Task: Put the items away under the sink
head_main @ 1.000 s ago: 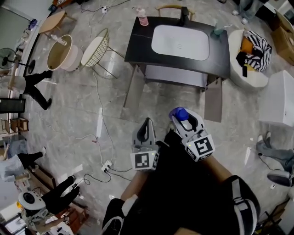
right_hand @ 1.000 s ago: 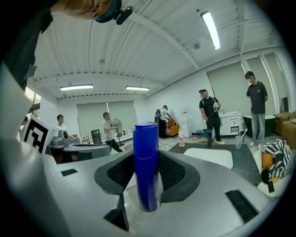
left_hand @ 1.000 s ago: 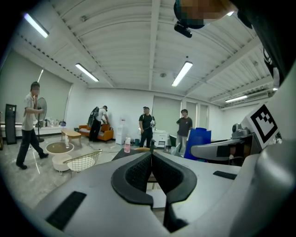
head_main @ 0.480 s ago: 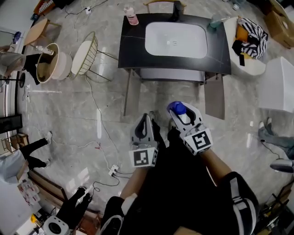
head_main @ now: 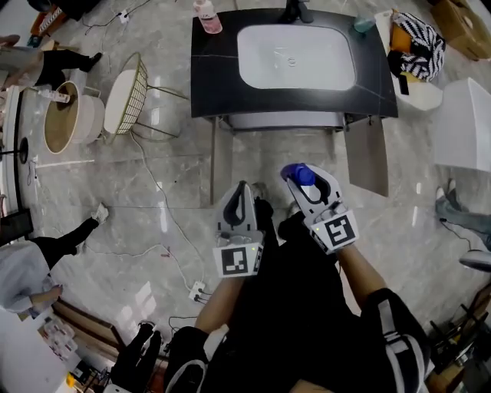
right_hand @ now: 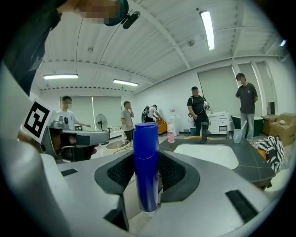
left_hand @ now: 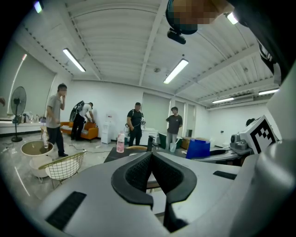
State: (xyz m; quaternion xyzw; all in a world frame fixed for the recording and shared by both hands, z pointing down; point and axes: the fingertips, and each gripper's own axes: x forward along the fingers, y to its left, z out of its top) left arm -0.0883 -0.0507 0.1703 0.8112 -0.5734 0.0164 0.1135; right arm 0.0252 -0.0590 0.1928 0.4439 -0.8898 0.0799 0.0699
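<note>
Marble floor (head_main: pixel 138 192) runs ahead to the dark sink counter (head_main: pixel 211 69), and the two cupboard doors (head_main: pixel 221 165) below its front edge hang wide open, presumably so things can go in underneath. Right gripper (right_hand: pixel 146 172) is clamped on one blue bottle (head_main: pixel 299 174), upright between the pads and held out short of that front edge, so the carry looks barely begun. Left gripper (left_hand: pixel 151 157) rides beside it, jaws pressed together on nothing, likely just kept clear. Up top there's one pink bottle (head_main: pixel 205 14) at the back left corner, one cup (head_main: pixel 364 23) at the back right corner, and one tap (head_main: pixel 295 9) on the back edge. Two grippers, one item in hand.
</note>
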